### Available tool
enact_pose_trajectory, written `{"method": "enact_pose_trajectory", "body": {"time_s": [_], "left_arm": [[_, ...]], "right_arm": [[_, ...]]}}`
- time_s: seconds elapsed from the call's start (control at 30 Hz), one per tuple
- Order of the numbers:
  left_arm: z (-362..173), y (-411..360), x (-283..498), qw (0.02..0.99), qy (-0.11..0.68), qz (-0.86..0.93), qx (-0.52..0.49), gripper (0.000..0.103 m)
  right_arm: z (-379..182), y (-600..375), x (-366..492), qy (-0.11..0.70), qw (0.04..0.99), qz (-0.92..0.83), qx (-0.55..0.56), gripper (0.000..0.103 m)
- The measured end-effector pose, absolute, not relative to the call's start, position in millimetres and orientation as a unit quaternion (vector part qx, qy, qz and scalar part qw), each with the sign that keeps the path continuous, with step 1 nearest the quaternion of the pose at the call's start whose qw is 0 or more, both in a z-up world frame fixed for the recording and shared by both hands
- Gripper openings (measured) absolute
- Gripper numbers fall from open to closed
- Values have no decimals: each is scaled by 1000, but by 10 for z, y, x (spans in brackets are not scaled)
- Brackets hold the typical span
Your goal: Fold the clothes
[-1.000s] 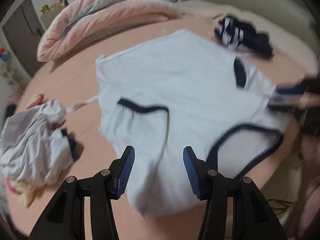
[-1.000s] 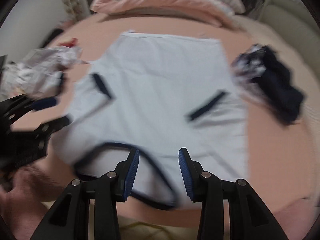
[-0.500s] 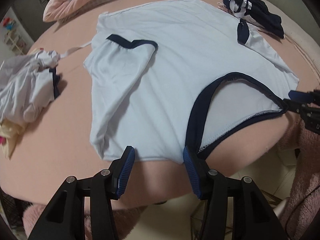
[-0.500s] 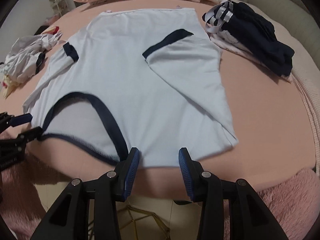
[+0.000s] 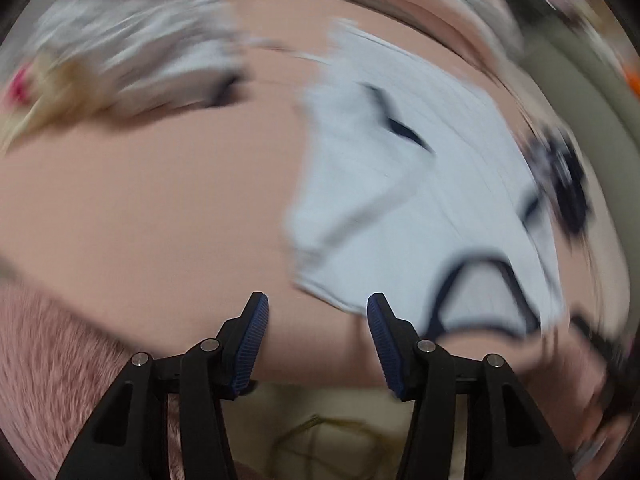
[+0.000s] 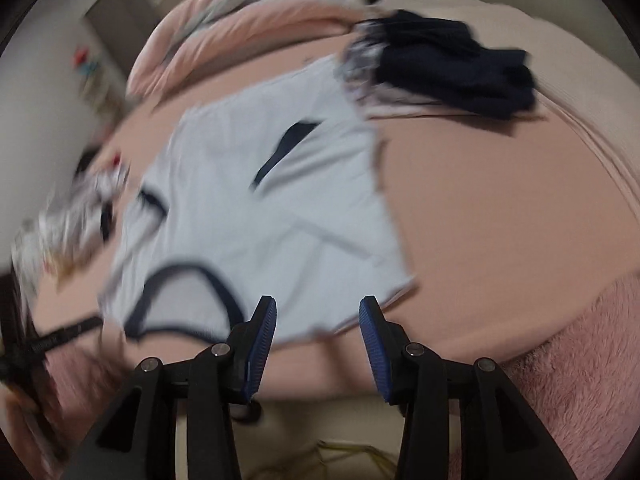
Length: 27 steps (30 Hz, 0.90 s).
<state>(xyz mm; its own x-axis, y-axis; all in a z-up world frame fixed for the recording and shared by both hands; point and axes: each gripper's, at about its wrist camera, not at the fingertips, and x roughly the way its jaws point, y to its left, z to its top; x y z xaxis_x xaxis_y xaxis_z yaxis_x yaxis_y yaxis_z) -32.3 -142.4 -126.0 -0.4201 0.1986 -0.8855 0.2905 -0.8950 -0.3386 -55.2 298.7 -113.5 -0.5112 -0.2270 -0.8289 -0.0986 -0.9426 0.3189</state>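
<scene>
A pale blue T-shirt (image 5: 420, 208) with navy trim lies flat on the pink bed, both sleeves folded in over its body and its collar toward the near edge. My left gripper (image 5: 318, 308) hangs open over bare sheet just left of the shirt's near shoulder, with nothing between its fingers. In the right wrist view the same T-shirt (image 6: 280, 216) fills the middle. My right gripper (image 6: 318, 308) stands open above the shirt's near edge, right of the navy collar (image 6: 180, 288), and holds nothing. Both views are blurred by motion.
A crumpled white pile of clothes (image 5: 132, 60) lies on the left of the bed, and a dark navy pile (image 6: 452, 72) at the far right. A rolled pink quilt (image 6: 248, 32) lies along the back. A fluffy pink blanket (image 6: 580, 344) hangs over the bed's near edge.
Both grippers have let go of the shirt and swung apart, the left toward the left shoulder, the right toward the right one. Each has rolled, so the views now tilt.
</scene>
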Motion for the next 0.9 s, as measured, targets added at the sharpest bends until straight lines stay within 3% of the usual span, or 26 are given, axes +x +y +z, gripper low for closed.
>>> {"method": "enact_pose_trajectory", "body": {"time_s": [0.1,0.3,0.53,0.6,0.9], "left_arm": [[-1377,-1547,-313,12,300,-795,528,48],[-1384,-1411,-433,-15,296,-799,523,48],[-1471,-1315,-491,4,304,-805,509,48],[-1442,-1337,-435,13,315,-806,500,48],[-1467,-1347,-453,35,313,-823,473,48]], "right_arm": [[-1298,3203,-588,-221,16,-835,503,43],[-1440,3368,-752,-278,44,-819,500,43],[-1539,3011,-913,-203,58,-833,511,45],[-1520,3010,-884,-193,46,-839,507,38],[-1477,3206,-749,-215,-8,-845,489,36]]}}
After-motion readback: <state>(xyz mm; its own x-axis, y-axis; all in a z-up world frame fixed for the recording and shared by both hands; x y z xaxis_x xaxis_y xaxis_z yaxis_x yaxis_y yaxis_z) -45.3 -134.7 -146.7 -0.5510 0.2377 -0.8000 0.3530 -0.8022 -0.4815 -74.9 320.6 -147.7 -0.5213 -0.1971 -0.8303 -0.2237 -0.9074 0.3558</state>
